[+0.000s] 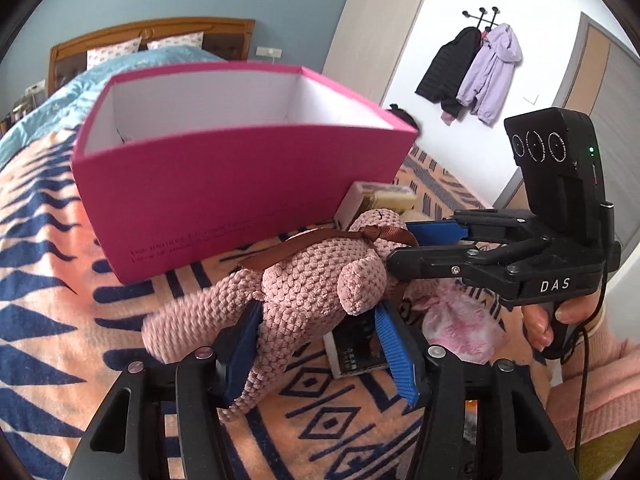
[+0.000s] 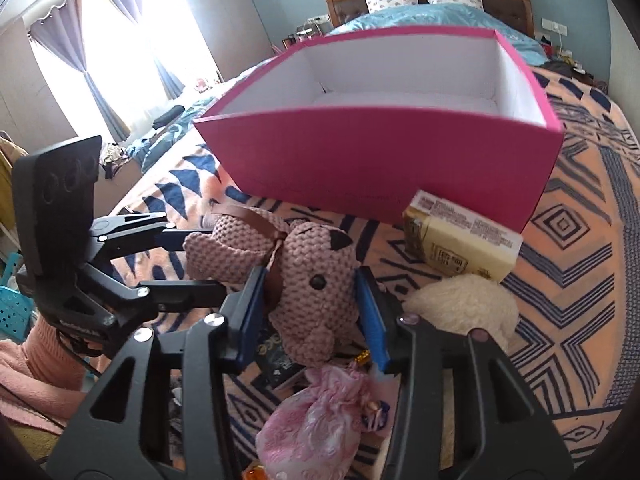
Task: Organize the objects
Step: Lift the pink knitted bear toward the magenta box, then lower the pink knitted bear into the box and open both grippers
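A pink crocheted plush toy (image 1: 304, 280) with a brown ribbon hangs just above the patterned blanket, in front of an open magenta box (image 1: 240, 184) with a white inside. My left gripper (image 1: 316, 316) is shut on the toy's body, blue pads pressing both sides. In the right wrist view my right gripper (image 2: 310, 280) is shut on the toy's head (image 2: 320, 256), and the left gripper (image 2: 204, 260) clasps its far end. The right gripper (image 1: 400, 246) reaches in from the right. The magenta box (image 2: 392, 160) stands right behind the toy.
A yellow carton (image 2: 460, 244) leans against the box's front right corner, with a cream fluffy item (image 2: 464, 308) below it. A pink pouch (image 2: 316, 416) and a dark flat packet (image 1: 356, 352) lie under the toy. A hand (image 1: 540, 324) holds the right gripper's handle.
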The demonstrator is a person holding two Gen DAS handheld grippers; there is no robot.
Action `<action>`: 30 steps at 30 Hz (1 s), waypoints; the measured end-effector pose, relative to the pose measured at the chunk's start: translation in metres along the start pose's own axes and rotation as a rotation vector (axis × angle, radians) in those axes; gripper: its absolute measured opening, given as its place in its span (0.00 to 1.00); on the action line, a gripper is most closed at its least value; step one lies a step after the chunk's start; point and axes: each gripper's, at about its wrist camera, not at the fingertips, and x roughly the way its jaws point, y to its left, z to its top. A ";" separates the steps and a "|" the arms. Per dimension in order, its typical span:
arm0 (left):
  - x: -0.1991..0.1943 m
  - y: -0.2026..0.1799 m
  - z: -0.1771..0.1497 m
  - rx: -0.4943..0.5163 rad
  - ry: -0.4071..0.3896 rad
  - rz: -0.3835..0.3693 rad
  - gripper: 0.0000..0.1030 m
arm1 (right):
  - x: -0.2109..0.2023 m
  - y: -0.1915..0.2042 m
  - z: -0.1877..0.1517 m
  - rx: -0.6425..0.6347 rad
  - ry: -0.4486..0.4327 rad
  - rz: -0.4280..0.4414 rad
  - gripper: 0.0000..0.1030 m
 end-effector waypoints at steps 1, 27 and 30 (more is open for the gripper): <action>-0.004 -0.002 0.002 0.000 -0.009 -0.004 0.56 | -0.003 0.001 0.001 -0.003 -0.005 0.003 0.46; -0.066 0.001 0.120 0.065 -0.264 0.128 0.56 | -0.057 0.021 0.123 -0.162 -0.233 0.018 0.46; -0.056 0.013 0.129 0.044 -0.246 0.133 0.56 | -0.046 0.014 0.135 -0.152 -0.220 0.015 0.46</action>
